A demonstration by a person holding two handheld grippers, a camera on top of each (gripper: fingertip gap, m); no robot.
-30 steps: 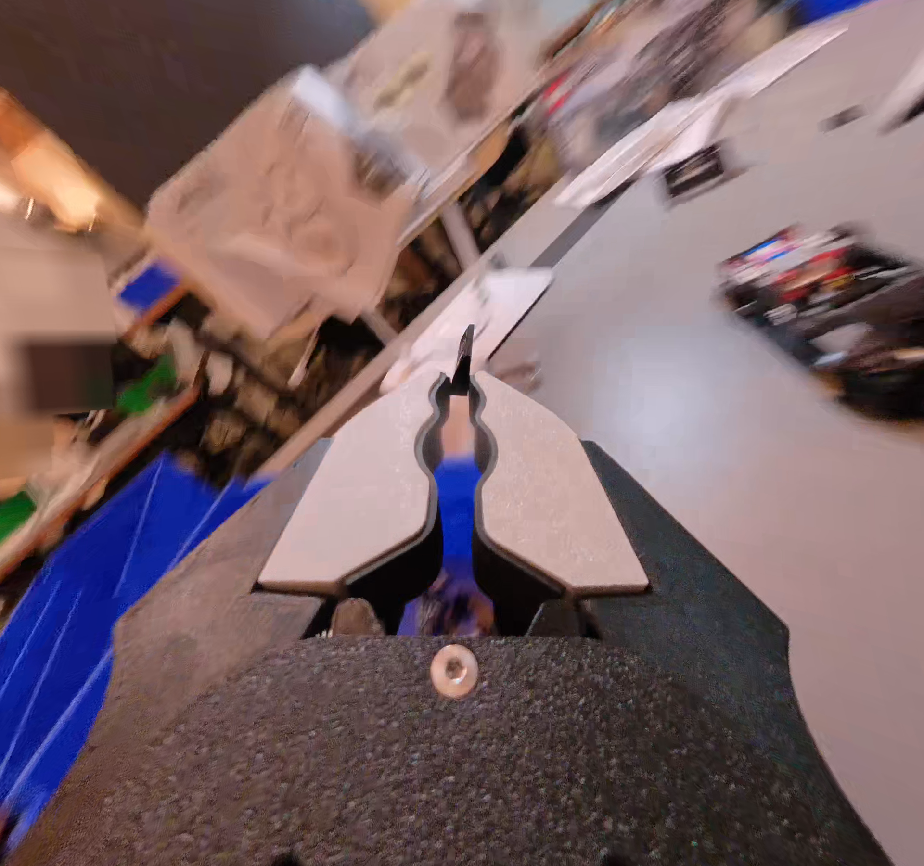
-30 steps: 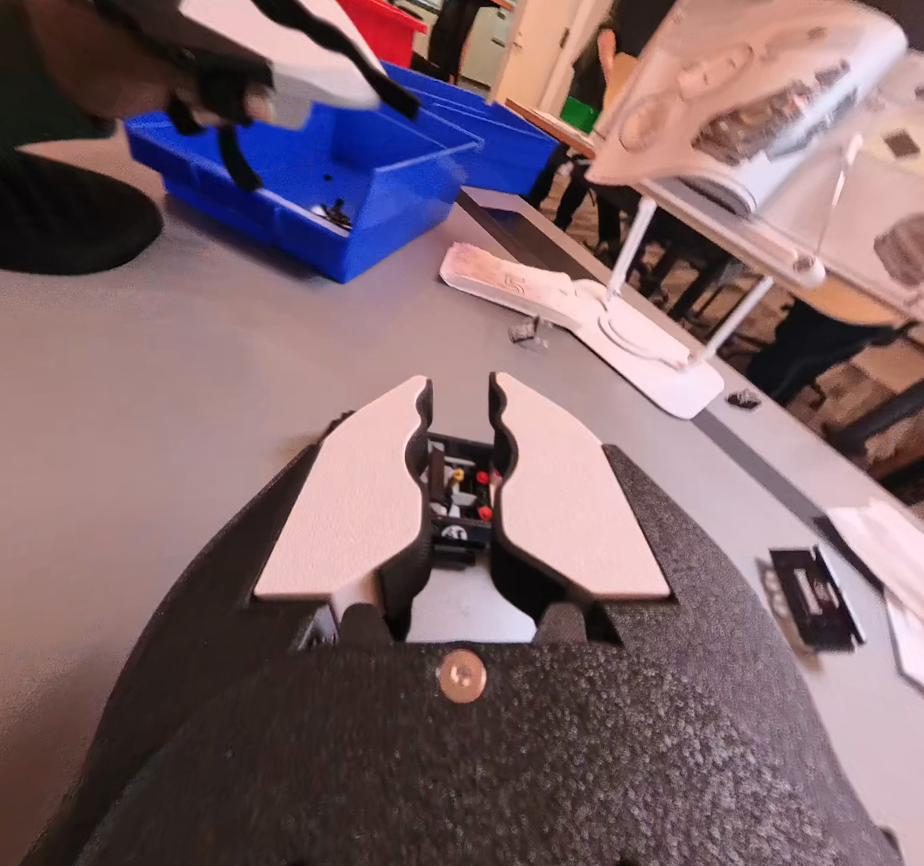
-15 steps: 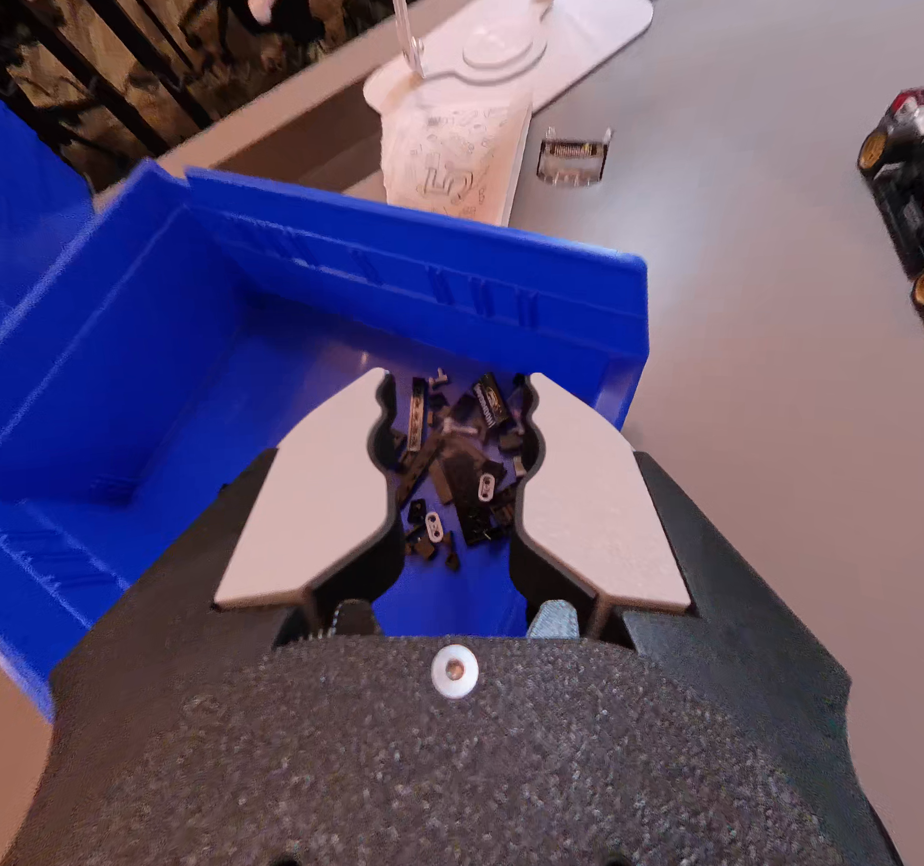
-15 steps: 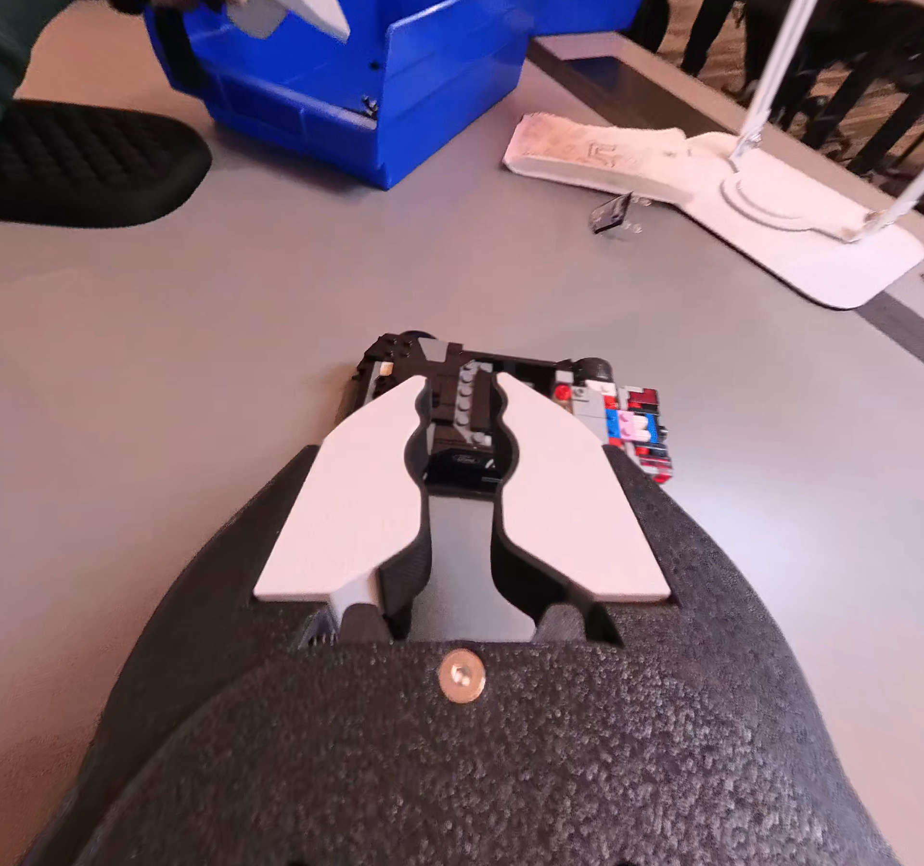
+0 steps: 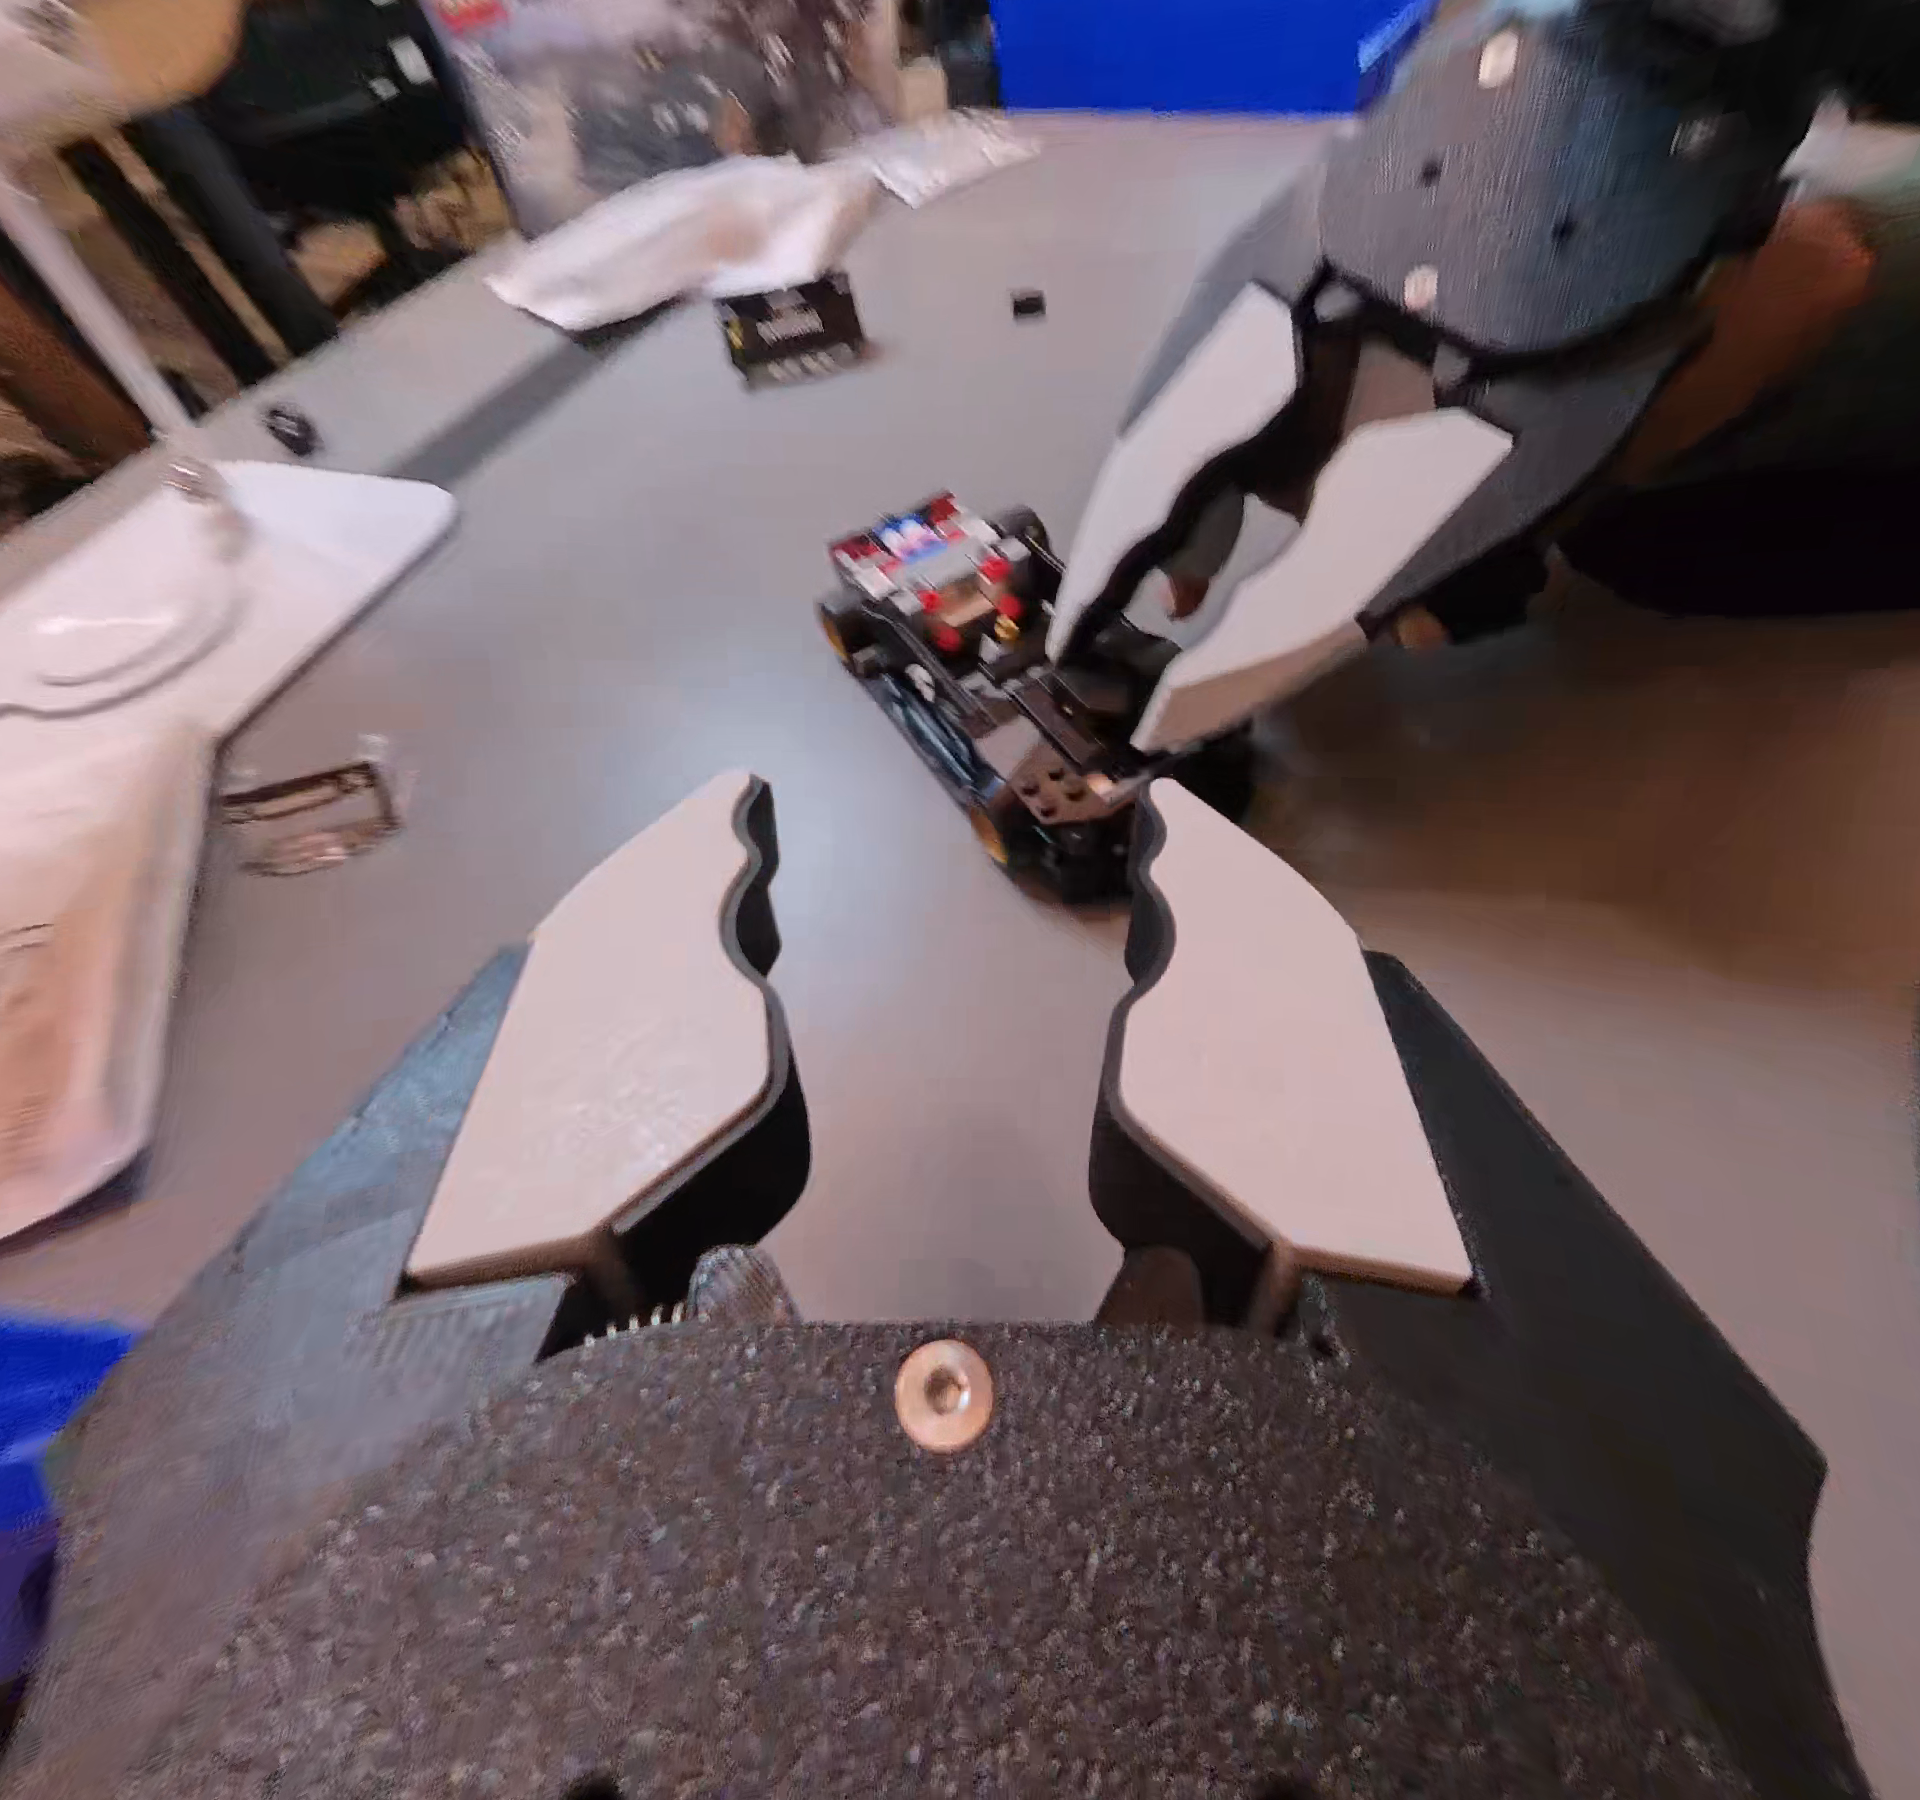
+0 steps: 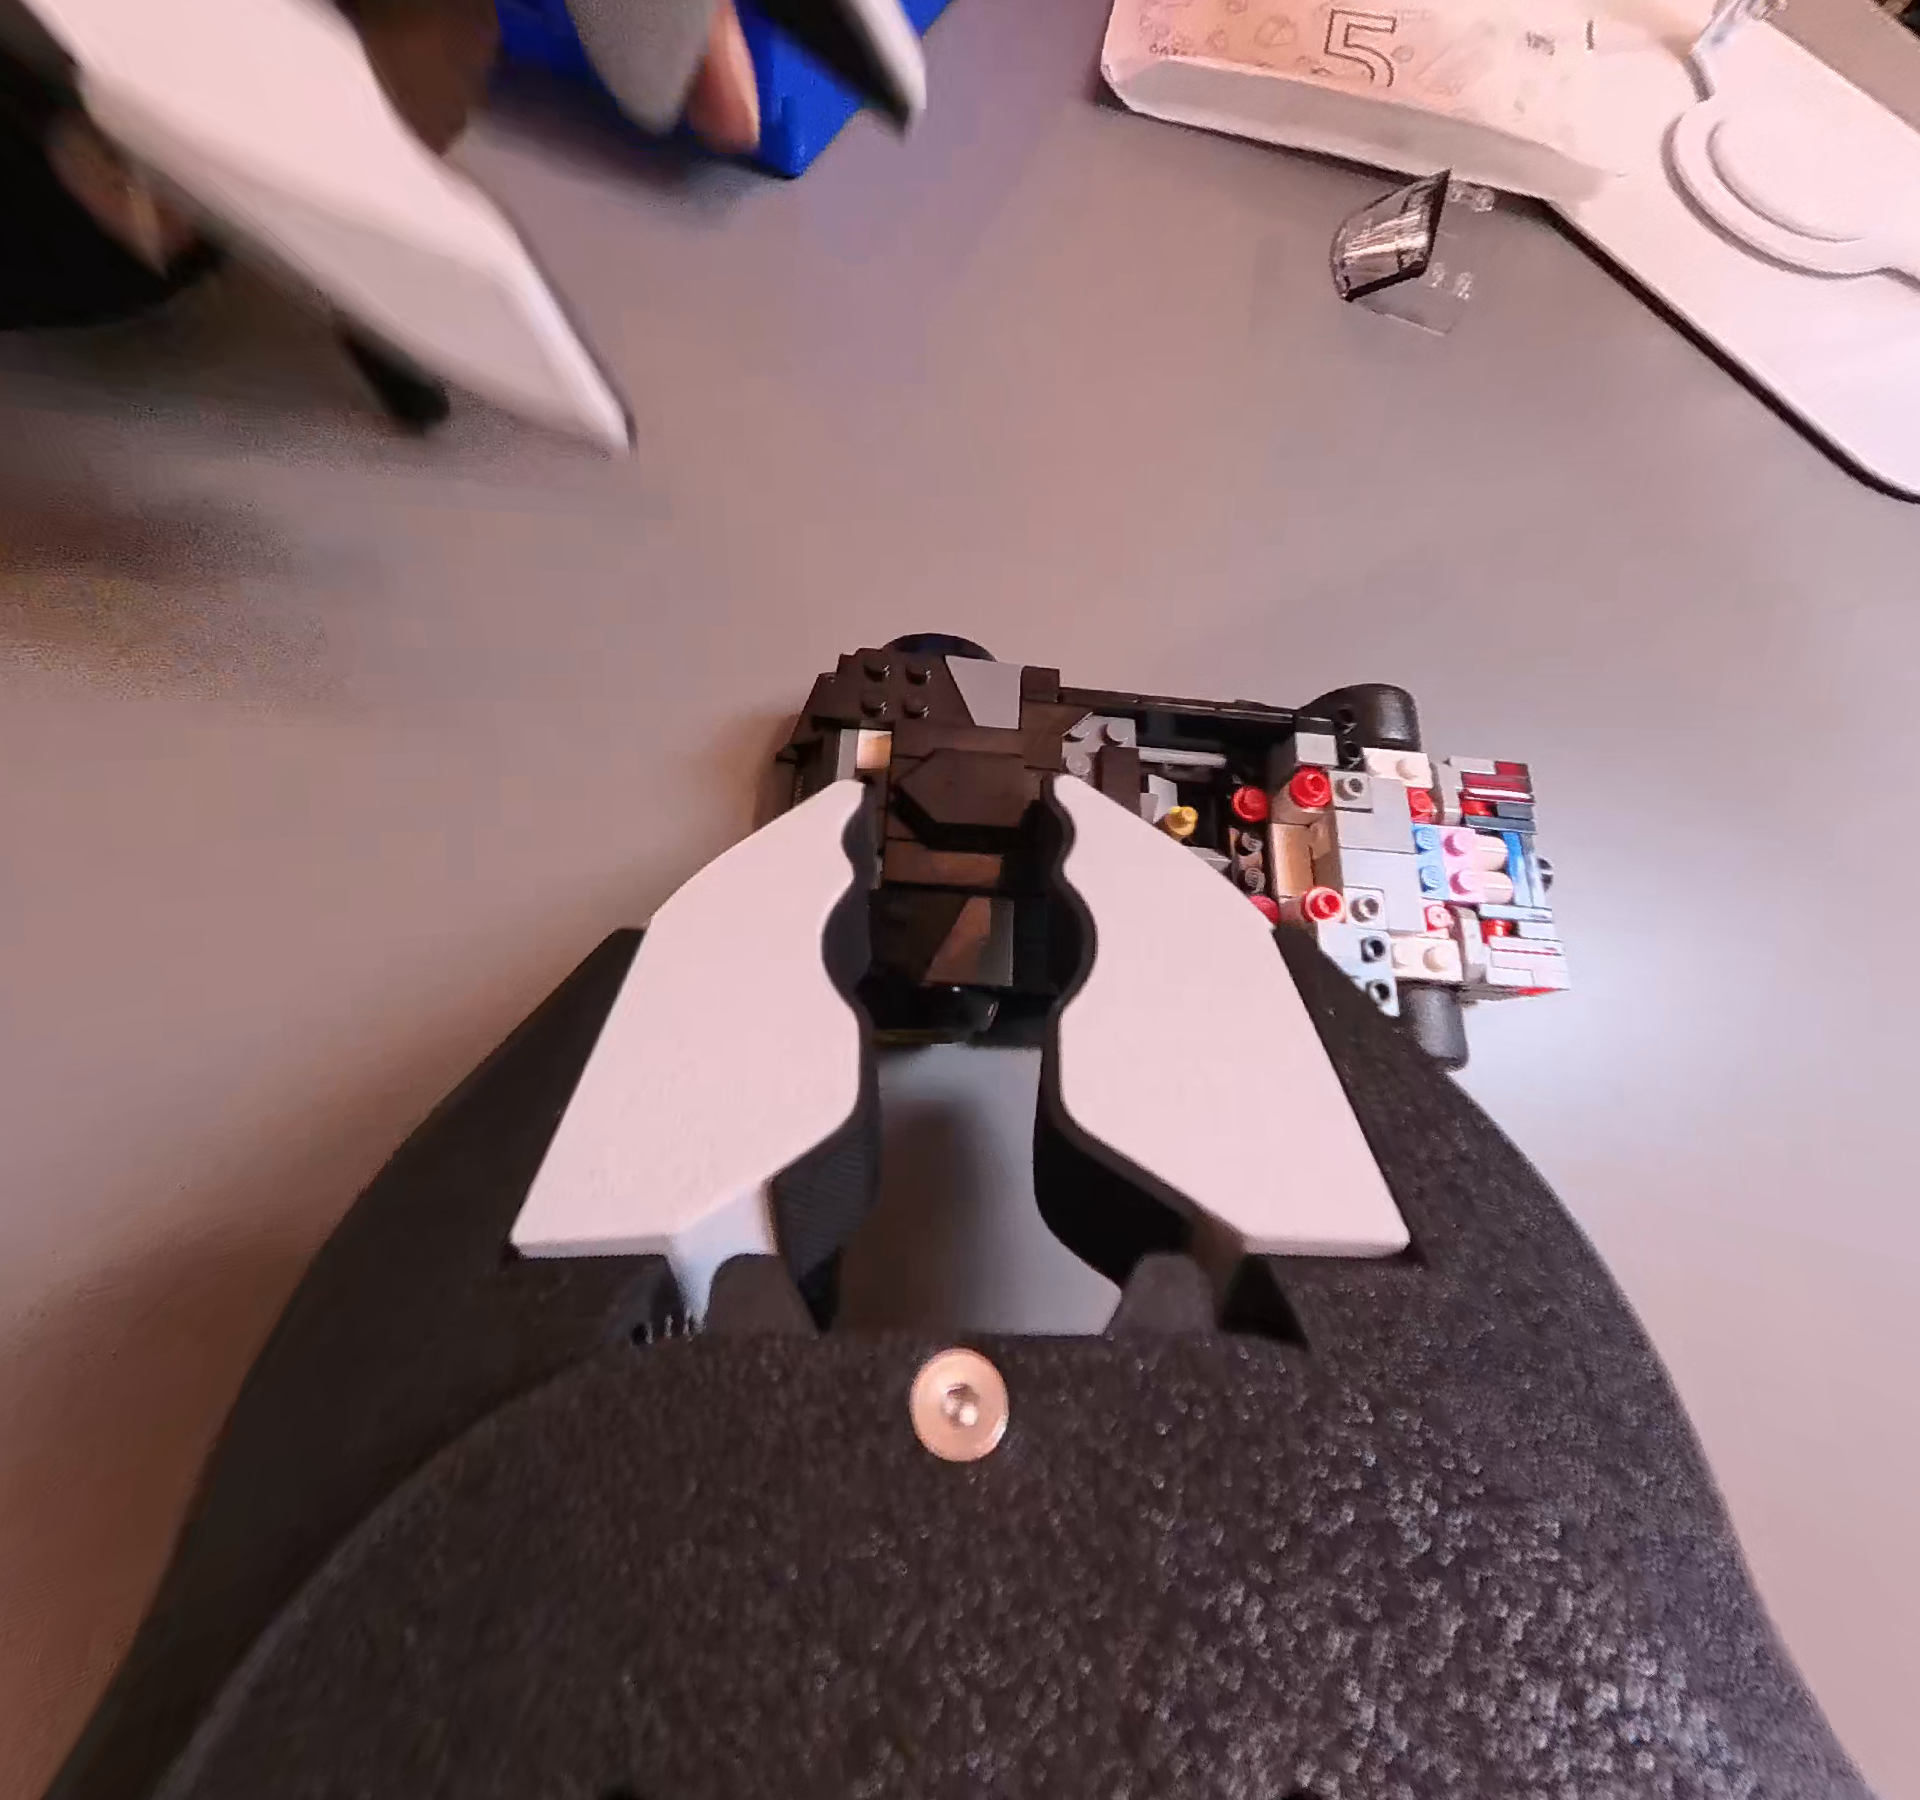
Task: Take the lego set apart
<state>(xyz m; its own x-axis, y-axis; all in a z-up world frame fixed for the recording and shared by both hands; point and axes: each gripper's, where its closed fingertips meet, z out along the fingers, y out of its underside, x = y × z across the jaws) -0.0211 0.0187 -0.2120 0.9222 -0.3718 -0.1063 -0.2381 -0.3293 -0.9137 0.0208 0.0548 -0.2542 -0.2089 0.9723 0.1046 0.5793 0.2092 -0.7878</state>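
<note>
The toy car (image 6: 1164,836) stood on the grey table (image 6: 1039,462), a half-stripped build of small bricks. Its front half was mostly black, with smooth angled plates and a block of bare studs at one corner. Its rear half was open and busy: grey, white and tan bricks, red round studs, a yellow one, and pink and blue pieces at the tail. Black wheels showed at the corners.

The right gripper (image 6: 961,794) reached over the car's black front section. Its two white fingers (image 6: 727,1002) stood on either side of that section with a narrow gap, their tips against the black bricks, so they looked closed on it. The coloured rear stuck out to the right of those fingers.

The left gripper (image 5: 951,794) hung with its fingers spread wide and nothing between them but bare table. The car (image 5: 966,649) lay just ahead of its right fingertip, with the right gripper (image 5: 1112,701) coming down on it from the far right.

Beyond the right gripper's fingers lay a small clear windscreen piece (image 6: 1392,238), a white paper bag (image 6: 1340,77), a white stand base (image 6: 1787,192) and a blue bin (image 6: 831,88).
</note>
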